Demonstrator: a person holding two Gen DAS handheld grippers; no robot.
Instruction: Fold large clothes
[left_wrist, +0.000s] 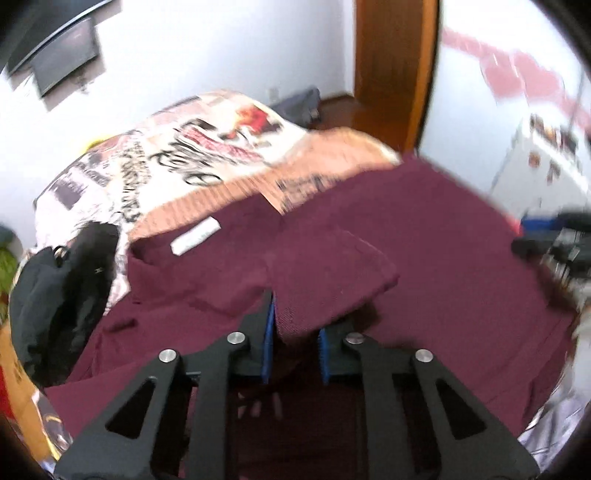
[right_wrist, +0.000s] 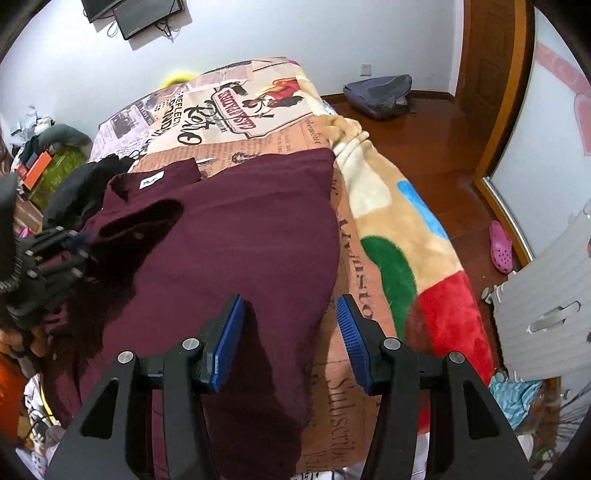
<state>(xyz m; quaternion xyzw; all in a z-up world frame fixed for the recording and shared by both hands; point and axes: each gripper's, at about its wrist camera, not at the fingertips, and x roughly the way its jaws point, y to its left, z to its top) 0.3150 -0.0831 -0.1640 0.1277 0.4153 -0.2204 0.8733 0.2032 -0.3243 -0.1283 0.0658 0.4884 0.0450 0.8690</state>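
Observation:
A large maroon shirt (left_wrist: 424, 258) (right_wrist: 240, 221) lies spread on the printed bed cover (left_wrist: 166, 155) (right_wrist: 229, 110), collar and white label (left_wrist: 195, 236) (right_wrist: 147, 183) toward the far left. My left gripper (left_wrist: 295, 325) is shut on the shirt's sleeve (left_wrist: 325, 266), with the cloth pinched between its blue pads. In the right wrist view that gripper (right_wrist: 74, 243) shows at the left edge with the sleeve (right_wrist: 147, 218) lifted off the shirt body. My right gripper (right_wrist: 290, 332) hangs open above the shirt's near right edge with nothing between its pads, and shows blurred in the left wrist view (left_wrist: 546, 247).
A black garment (left_wrist: 55, 295) (right_wrist: 74, 192) lies bunched at the bed's left side. A colourful fleece blanket (right_wrist: 406, 240) drapes the right side. On the wooden floor are a grey backpack (right_wrist: 380, 92) and a pink clog (right_wrist: 500, 247). A white slatted panel (right_wrist: 546, 295) stands at right.

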